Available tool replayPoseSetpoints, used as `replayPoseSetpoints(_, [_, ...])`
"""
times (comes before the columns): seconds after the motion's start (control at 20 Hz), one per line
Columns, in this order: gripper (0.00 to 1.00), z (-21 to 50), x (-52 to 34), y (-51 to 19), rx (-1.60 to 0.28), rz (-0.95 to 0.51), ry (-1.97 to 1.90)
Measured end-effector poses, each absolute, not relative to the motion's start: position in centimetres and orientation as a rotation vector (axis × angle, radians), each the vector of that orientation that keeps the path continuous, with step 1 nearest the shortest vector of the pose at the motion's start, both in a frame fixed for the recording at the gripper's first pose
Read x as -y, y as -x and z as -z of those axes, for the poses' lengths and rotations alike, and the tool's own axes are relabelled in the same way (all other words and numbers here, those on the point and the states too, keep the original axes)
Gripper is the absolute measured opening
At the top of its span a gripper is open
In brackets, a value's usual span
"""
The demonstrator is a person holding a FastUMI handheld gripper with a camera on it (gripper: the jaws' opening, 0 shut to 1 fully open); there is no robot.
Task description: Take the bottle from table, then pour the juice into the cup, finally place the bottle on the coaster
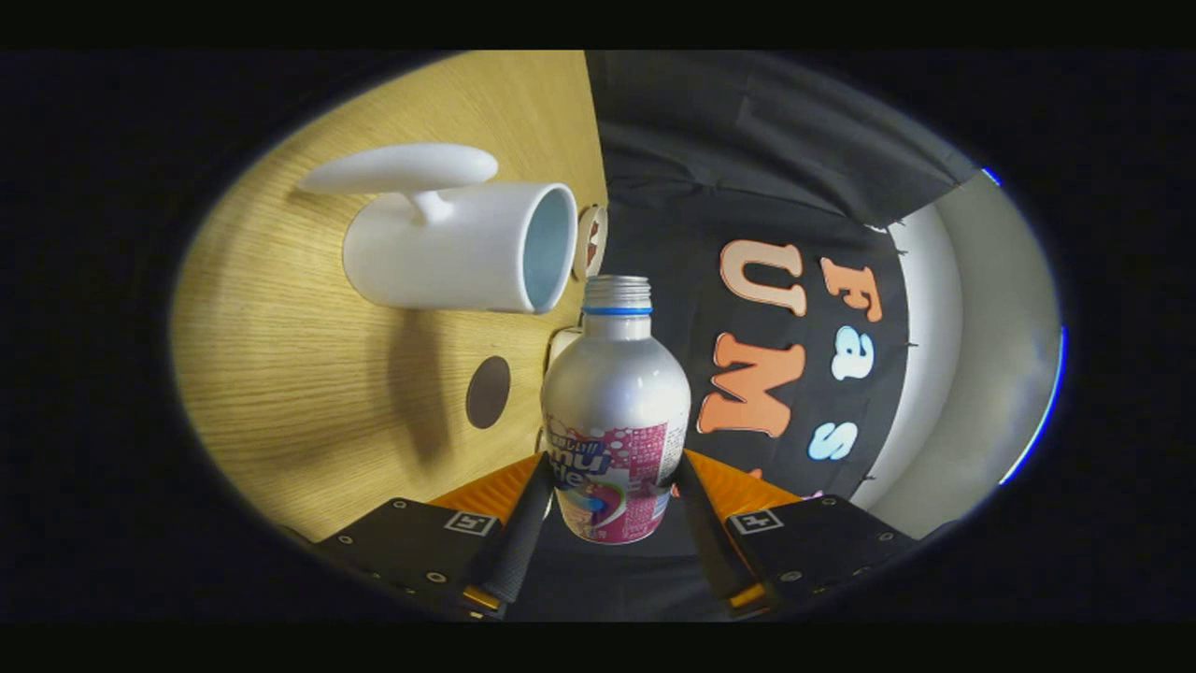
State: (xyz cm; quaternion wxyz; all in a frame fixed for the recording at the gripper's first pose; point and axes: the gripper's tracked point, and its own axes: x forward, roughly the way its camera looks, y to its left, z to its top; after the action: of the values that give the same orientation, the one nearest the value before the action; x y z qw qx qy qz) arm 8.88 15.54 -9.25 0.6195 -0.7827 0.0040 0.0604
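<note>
A: What is the gripper (612,491) doing?

B: It is clamping the bottle (615,411). Both fingers are pressing on the label part of the body, one on each side, so the bottle is sitting between them with its neck pointing ahead. The cap is off and the mouth is open.

A: Why is the whole scene looking turned?

B: The gripper is being rolled over, I judge. The table (308,393) is running up one side, and the cup (462,248) is appearing sideways with its handle sticking out. That fits pouring: the bottle's mouth is sitting just below the cup's open rim, near it but not touching as far as I can tell.

A: Is juice flowing?

B: I cannot tell; no stream is showing.

A: And the coaster?

B: A dark round disc (488,392) is lying on the table beside the bottle, probably the coaster, waiting for the last step. Holding low on the body is leaving the neck free.
</note>
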Motion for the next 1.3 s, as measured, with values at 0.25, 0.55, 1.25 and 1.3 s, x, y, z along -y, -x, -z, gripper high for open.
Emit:
replayPoseSetpoints(0.25, [0.75, 8.6, -16.1, -9.1, 0.004, -0.143, 1.848])
replayPoseSetpoints(0.55, [0.75, 7.5, -16.4, -9.9, 0.025, -0.140, 1.927])
replayPoseSetpoints(1.25, [0.75, 6.2, -16.4, -10.0, 0.038, -0.123, 1.986])
replayPoseSetpoints(1.3, [0.75, 6.3, -16.4, -10.0, 0.034, -0.123, 1.992])
